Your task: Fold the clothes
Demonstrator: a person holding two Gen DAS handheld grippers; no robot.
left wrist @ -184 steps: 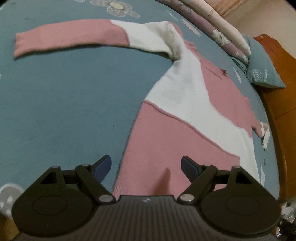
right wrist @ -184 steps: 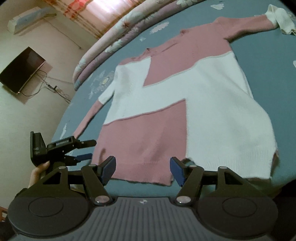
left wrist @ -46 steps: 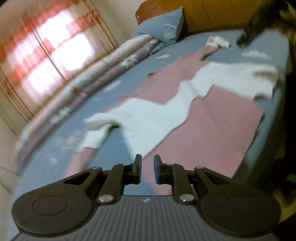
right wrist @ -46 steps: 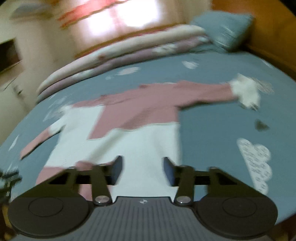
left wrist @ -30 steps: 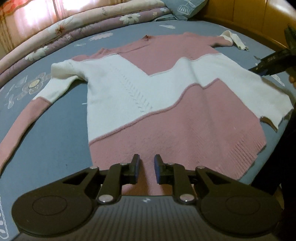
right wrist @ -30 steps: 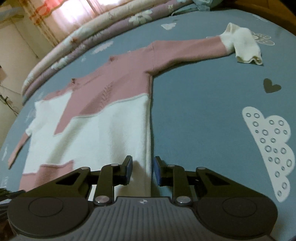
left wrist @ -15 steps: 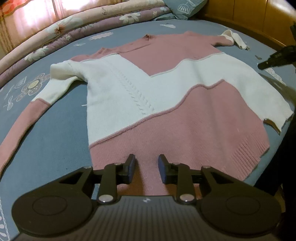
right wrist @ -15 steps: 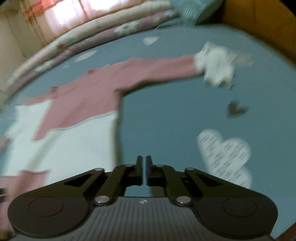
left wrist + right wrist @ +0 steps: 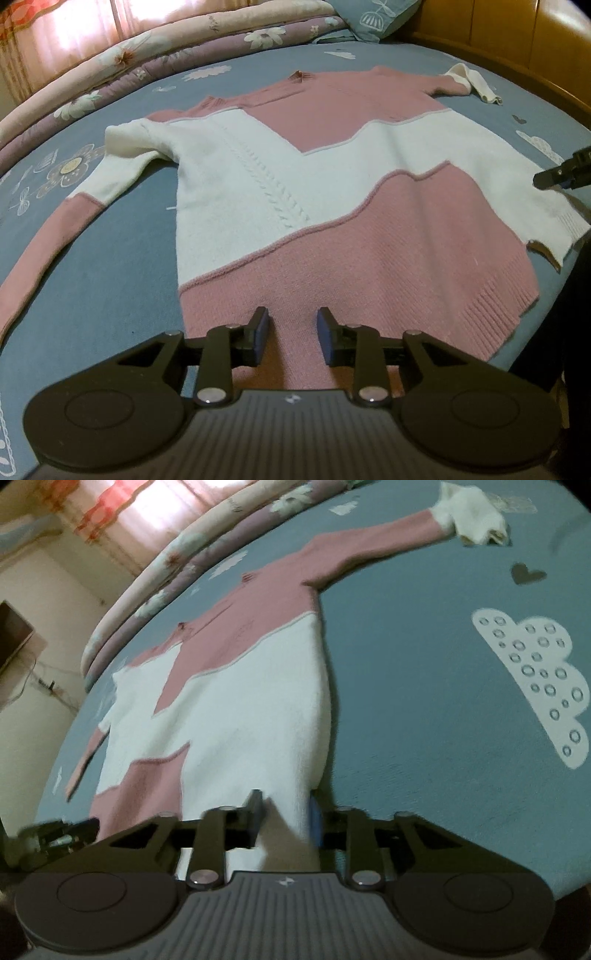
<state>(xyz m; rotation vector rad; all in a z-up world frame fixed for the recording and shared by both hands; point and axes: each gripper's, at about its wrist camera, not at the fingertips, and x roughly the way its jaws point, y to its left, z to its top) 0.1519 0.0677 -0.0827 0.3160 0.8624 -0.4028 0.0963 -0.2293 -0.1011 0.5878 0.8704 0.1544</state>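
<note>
A pink and white knitted sweater [image 9: 314,192] is spread flat on the bed [image 9: 110,243], both sleeves stretched outward. The left gripper [image 9: 291,334] is held over the pink hem with its jaws having just been opening; nothing is seen pinched between them. The right gripper [image 9: 282,812] has its jaws on a raised fold of the white hem edge, having just shifted in width. The knit is judged soft, limp and stretchy, so hem corners and shoulders are best taken, with both layers pinched.
</note>
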